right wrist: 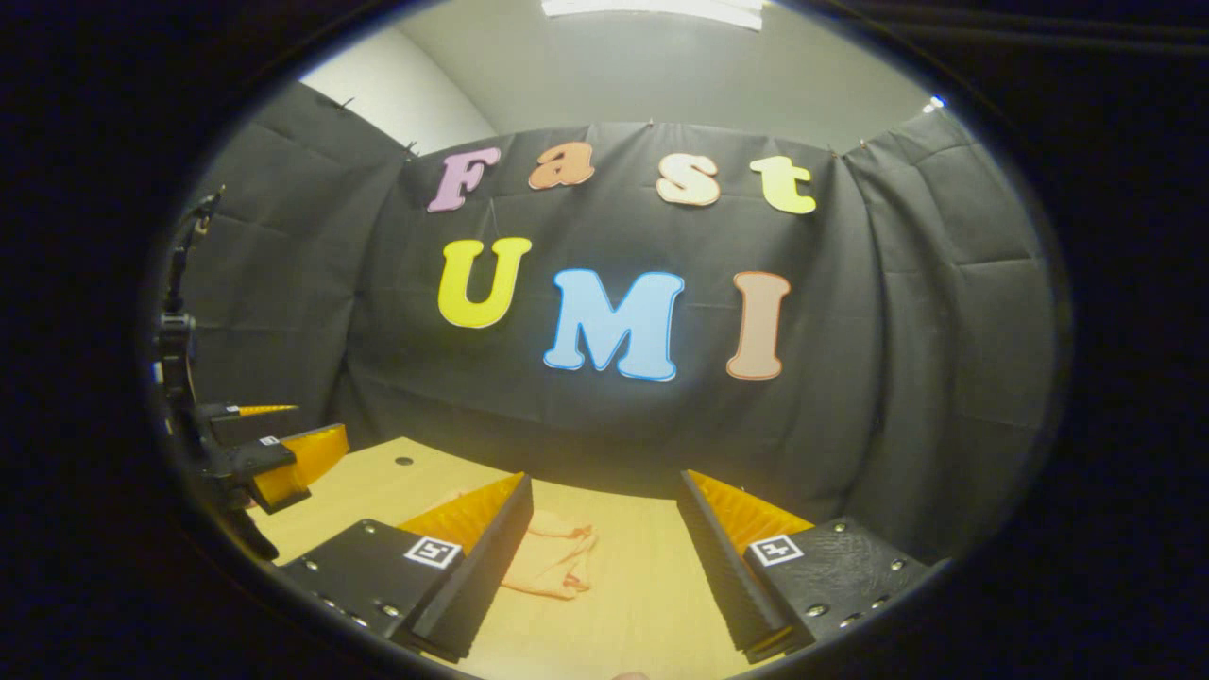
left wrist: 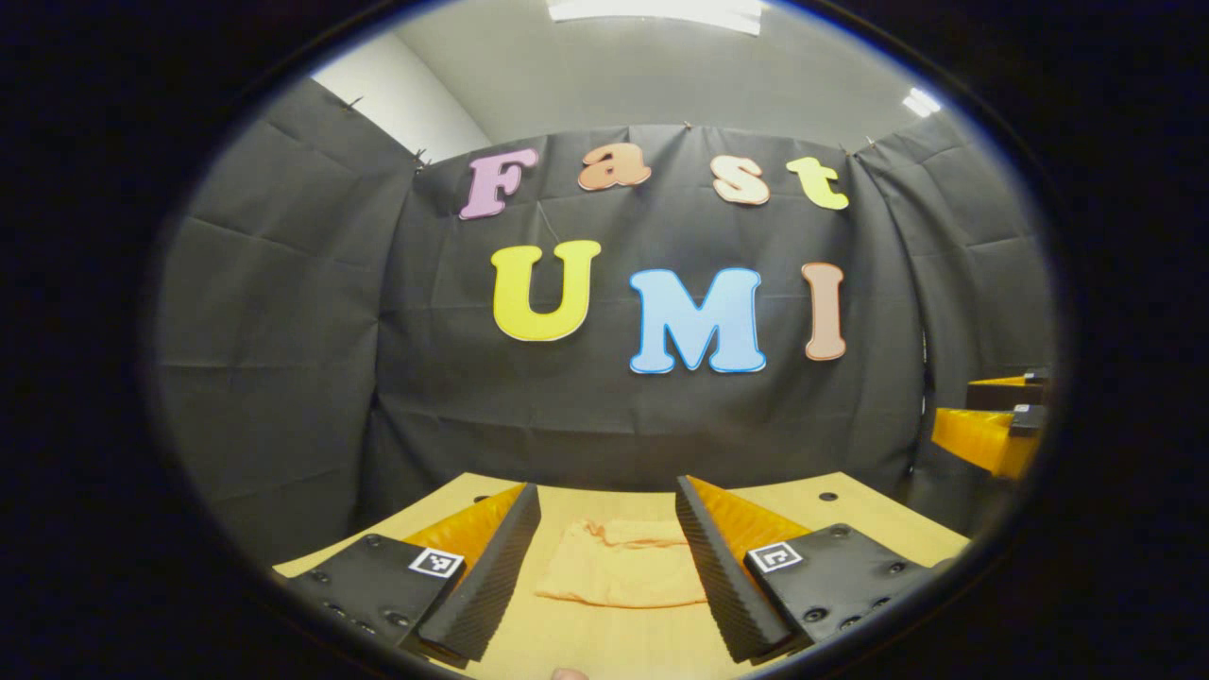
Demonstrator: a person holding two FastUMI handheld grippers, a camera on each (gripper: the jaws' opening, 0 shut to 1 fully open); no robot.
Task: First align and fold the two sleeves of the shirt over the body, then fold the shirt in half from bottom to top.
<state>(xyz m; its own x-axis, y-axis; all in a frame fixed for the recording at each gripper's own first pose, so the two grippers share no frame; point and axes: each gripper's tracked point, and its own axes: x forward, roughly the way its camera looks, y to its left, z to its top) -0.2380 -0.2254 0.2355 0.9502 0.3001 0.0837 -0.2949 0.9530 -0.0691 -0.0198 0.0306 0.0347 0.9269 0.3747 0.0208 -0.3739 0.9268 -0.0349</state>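
Note:
A small pale orange shirt [left wrist: 619, 567] lies in a folded bundle on the wooden table [left wrist: 850, 515]. In the left gripper view it rests on the tabletop between and beyond the fingers of my left gripper [left wrist: 604, 576], which is open and held above the table. The right gripper view has the shirt [right wrist: 553, 557] lying by the left finger of my right gripper [right wrist: 604, 567], also open and empty. The right gripper [left wrist: 992, 430] appears at the right edge of the left gripper view. The left gripper [right wrist: 274, 458] shows at the left of the right gripper view.
The table's far edge [right wrist: 567, 486] runs close to the black cloth wall. Small dark holes [left wrist: 828, 496] dot the tabletop. A dark stand [right wrist: 179, 321] rises at the left of the right gripper view.

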